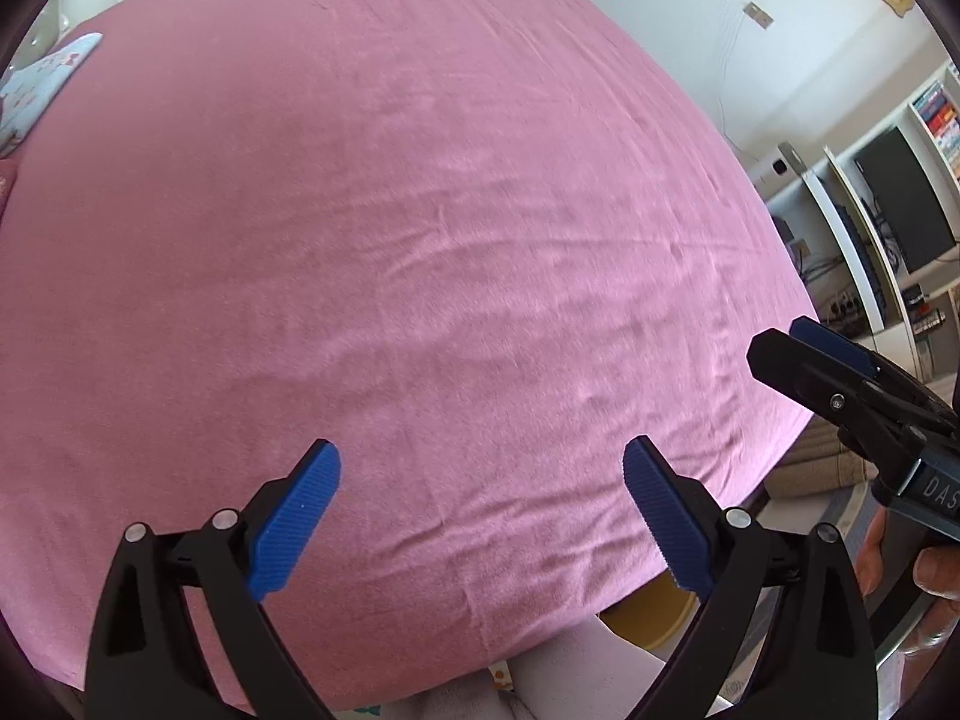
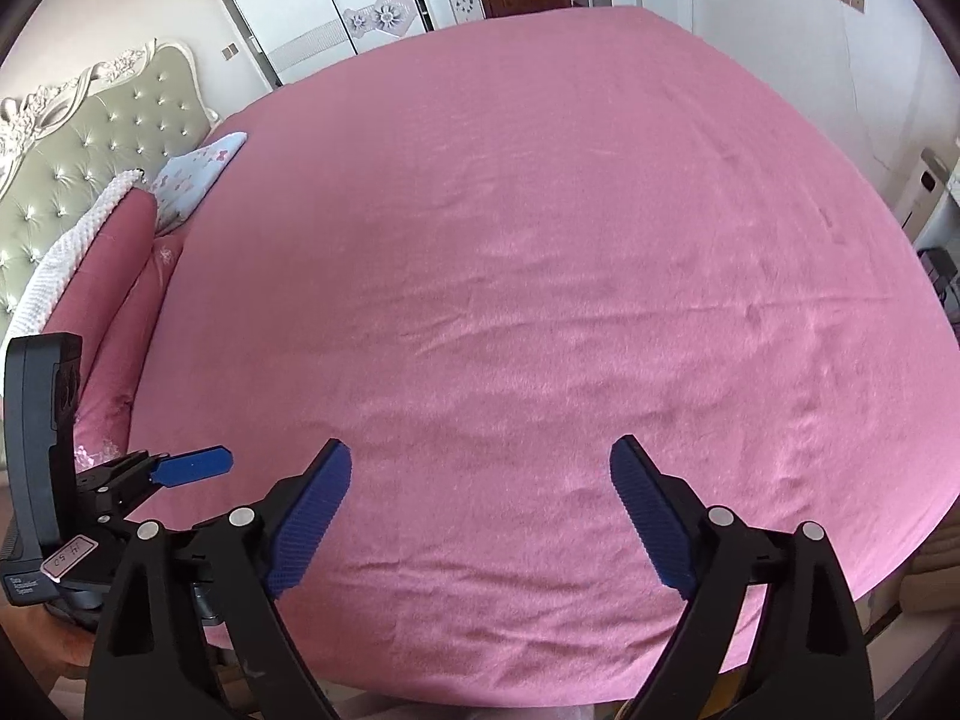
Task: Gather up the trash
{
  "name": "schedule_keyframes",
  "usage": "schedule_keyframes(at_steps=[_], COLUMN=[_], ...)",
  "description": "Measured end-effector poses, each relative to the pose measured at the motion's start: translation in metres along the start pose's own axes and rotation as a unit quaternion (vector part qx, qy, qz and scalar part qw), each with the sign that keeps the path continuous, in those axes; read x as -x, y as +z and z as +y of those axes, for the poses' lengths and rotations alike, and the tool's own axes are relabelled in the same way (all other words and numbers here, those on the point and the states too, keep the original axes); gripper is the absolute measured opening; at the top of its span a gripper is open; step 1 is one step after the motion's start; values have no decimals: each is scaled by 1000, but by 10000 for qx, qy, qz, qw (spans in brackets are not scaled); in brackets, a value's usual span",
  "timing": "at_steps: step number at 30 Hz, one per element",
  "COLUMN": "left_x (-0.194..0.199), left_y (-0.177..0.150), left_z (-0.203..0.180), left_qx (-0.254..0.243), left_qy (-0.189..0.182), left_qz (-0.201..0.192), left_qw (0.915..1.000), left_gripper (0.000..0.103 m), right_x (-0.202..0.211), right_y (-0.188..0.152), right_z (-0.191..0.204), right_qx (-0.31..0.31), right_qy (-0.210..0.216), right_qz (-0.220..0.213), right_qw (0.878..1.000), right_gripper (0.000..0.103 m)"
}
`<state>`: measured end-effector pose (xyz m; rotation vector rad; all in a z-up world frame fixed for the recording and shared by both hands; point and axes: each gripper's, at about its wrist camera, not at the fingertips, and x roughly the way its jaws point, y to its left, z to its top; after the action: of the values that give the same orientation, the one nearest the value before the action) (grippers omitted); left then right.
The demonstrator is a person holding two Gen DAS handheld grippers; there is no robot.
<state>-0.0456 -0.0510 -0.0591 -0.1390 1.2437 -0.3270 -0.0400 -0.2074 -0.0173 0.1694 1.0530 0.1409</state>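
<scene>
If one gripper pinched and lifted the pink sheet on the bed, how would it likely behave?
The pink sheet would probably be floppy: its surface shows soft wrinkles. It would likely tent up rather than come away, since it covers the whole bed. The ribbed blue pads should grip it without much slipping.

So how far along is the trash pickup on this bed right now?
Done: cannot tell; no trash shows anywhere on the pink sheet, so it is either already cleared or never started. In hand: nothing; the left gripper and right gripper are both open and empty above the bed. Left: no trash or bin is clearly in view.
</scene>
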Motion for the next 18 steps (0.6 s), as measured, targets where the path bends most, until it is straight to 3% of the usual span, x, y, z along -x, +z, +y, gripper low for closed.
schedule_keyframes(at_steps=[7, 18], left_x=[29, 61], left_y=[5, 14], left_z=[5, 6], left_qx=[271, 879], left_qy=[438, 641], left_qz=[-649, -1334], left_qw=[9966, 9851], left_gripper=[99, 99], right_x=[10, 20], right_y=[3, 19], right_z=[16, 11], right_qx=[726, 845], right_qy=[-191, 106], right_qz=[-349, -358], right_qw=[9966, 9957], right_gripper=[90, 90])
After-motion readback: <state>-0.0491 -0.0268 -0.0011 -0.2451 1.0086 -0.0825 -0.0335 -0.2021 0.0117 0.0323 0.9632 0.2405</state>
